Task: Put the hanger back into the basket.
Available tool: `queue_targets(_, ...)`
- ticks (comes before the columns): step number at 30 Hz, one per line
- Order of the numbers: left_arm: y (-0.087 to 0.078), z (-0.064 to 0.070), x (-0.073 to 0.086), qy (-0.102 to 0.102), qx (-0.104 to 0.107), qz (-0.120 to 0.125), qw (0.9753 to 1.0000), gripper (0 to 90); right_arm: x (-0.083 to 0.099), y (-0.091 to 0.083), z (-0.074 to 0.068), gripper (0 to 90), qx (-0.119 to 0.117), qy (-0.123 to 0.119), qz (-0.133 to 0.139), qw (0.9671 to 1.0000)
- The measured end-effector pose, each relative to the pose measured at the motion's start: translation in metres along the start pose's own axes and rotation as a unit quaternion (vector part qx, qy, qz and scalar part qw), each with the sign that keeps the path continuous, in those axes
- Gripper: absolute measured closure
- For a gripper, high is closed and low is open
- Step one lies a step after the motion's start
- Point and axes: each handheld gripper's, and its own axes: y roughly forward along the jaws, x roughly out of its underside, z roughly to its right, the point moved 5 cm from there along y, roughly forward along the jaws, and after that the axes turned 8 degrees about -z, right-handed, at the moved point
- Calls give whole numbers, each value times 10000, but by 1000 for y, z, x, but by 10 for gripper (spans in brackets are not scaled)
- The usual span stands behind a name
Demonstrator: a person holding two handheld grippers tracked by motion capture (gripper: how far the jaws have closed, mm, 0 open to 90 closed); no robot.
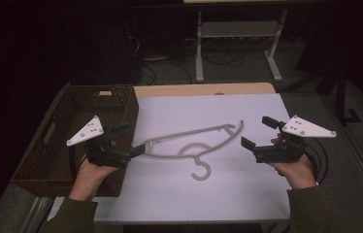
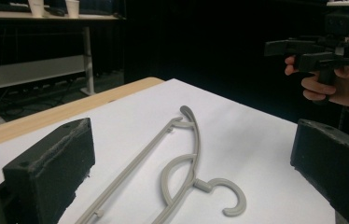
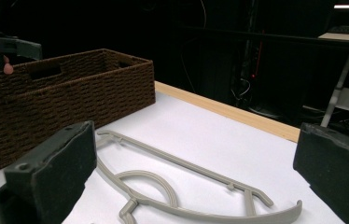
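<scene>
Left gripper [image 1: 130, 138]: jaws apart, empty, held just beside the hanger's near end, in front of the wicker basket [image 1: 48, 160]. Right gripper [image 1: 258, 132]: jaws apart, empty, held clear of the hanger's far tip. Grey hanger [image 1: 189, 145] lies flat on the white table [image 1: 218, 194], between both grippers.

A dim lab or office workroom: a white-topped table [image 1: 218, 194], metal-legged desks [image 1: 238, 29] behind it, cables [image 1: 170, 65] on the floor, and paper cups [image 2: 53, 7] on a far desk.
</scene>
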Motion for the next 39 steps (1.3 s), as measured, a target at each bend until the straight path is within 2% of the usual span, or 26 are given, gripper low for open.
queue_targets(7,11,11,1,168,20,-377,9991,0,4,3,-1,0,9,-80,-287,9996)
queue_targets(9,16,14,3,180,23,-569,9982,0,6,5,-2,0,8,-111,-380,9992)
queue_targets(14,26,19,7,271,105,-860,9959,0,11,8,-2,0,17,-155,-607,9980)
queue_targets(18,37,24,12,312,156,-1153,9927,0,19,10,1,0,15,-136,-802,9967)
queue_targets(20,44,25,17,348,135,-1354,9901,0,23,11,1,0,4,-103,-888,9960)
queue_targets(27,61,27,28,396,216,-1631,9856,11,41,20,-2,0,-37,-235,-1202,9925)
queue_targets(32,72,23,38,389,289,-1782,9828,82,54,24,-5,0,-79,-250,-1344,9906)
queue_targets(34,77,21,41,393,292,-1816,9822,144,57,25,-5,0,-77,-250,-1383,9900)
queue_targets(35,79,20,42,377,281,-1832,9819,148,58,25,-6,0,-73,-257,-1397,9898)
queue_targets(37,86,18,45,453,257,-1874,9809,218,62,25,-7,0,-106,-259,-1428,9894)
queue_targets(39,92,16,47,432,232,-1921,9802,299,65,25,-6,0,-119,-234,-1455,9890)
